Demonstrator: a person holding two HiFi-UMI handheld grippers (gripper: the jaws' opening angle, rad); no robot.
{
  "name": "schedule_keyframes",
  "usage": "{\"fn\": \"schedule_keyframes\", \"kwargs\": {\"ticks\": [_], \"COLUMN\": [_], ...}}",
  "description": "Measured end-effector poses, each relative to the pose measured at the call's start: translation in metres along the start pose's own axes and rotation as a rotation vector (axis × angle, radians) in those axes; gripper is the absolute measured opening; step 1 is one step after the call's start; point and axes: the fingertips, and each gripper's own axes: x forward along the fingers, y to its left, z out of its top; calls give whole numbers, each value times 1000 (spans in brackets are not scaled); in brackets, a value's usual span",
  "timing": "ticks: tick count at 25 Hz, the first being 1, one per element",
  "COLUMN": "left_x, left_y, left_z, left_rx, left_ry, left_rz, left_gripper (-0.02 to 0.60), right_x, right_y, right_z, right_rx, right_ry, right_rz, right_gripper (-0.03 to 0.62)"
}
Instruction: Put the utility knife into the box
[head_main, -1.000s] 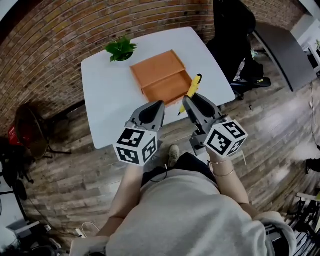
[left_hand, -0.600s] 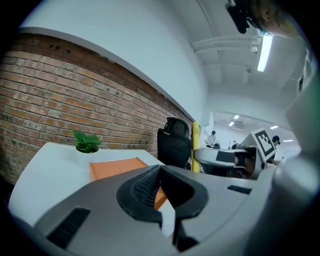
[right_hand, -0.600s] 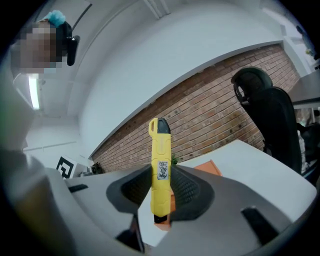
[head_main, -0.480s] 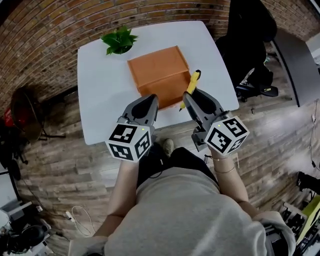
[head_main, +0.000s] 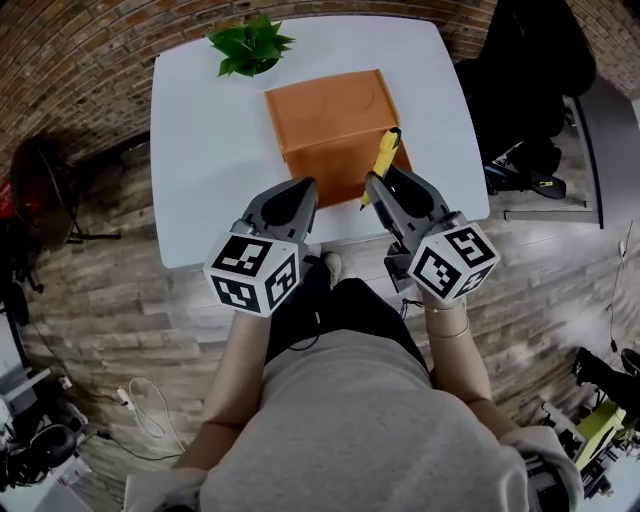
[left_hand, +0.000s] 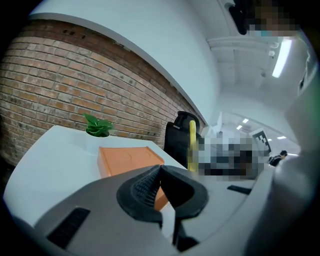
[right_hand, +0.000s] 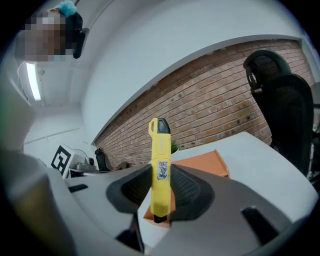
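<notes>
Pinching the utility knife in the right gripper, pressing both ribbed pads against the lower part of the yellow body. Holding it upright along the jaws in the right gripper view, with the black-capped end pointing to 12 o'clock and a small printed label facing the camera.

In the head view, holding the knife above the white table, slanting toward 1 o'clock from the jaw tips. Overlapping the near right corner of the orange box with the far end; contact with the box not readable from any view. Not yet resting inside the box.

Pressing the fingers of the left gripper together, tip to tip, gripping nothing. Hovering at 6 o'clock of the box, over the table's near edge, just beside the right gripper and at 9 o'clock of it.

Showing a green potted plant at 11 o'clock of the box, near the table's far edge. Showing a black chair at 2 o'clock of the table, against a brick wall.
</notes>
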Motion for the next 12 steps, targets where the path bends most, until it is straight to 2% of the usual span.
{"fn": "schedule_keyframes", "kwargs": {"ticks": [8, 12], "left_x": [7, 14], "left_y": [18, 30], "left_z": [-11, -16], "left_rx": [-51, -75], "left_ry": [36, 50], "left_rz": [-9, -15], "left_gripper": [6, 6], "right_x": [29, 45], "right_y": [-9, -14], "right_z": [0, -2], "right_rx": [-50, -122], "right_ry": [48, 88], "right_rz": [-8, -4], "right_gripper": [112, 112]}}
